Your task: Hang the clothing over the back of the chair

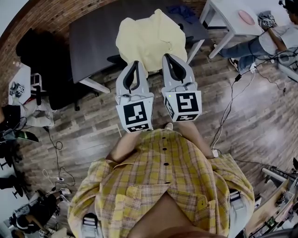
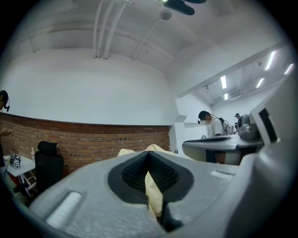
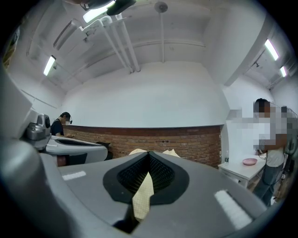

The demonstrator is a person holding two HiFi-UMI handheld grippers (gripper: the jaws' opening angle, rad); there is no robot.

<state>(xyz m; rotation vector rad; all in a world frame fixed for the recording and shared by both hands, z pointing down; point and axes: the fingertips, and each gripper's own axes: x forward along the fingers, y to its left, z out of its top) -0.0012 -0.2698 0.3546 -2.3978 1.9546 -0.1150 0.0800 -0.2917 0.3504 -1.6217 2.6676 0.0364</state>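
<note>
Floor point(image 1: 260, 116): wood planks, grey-brown. Standing on it:
- Dark grey tabletop point(image 1: 98, 42) on white legs, top centre of head view. Crumpled blue cloth point(image 1: 182, 13) on its far side.
- White tabletop point(image 1: 230, 16), top right. Pink dish point(image 1: 247, 17) lies on it.
- Chair point(image 1: 114, 59), dark, at the near edge of the dark tabletop, mostly covered.
- Black office chair point(image 1: 46, 65), left of the dark tabletop.

Loose on the floor: cables point(image 1: 231, 101) at right; a white power strip point(image 1: 59, 179) at lower left.

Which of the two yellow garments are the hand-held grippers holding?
The plain pale yellow garment, pinched by the left hand-held gripper and the right hand-held gripper; the checked yellow shirt is worn by the person.
</note>
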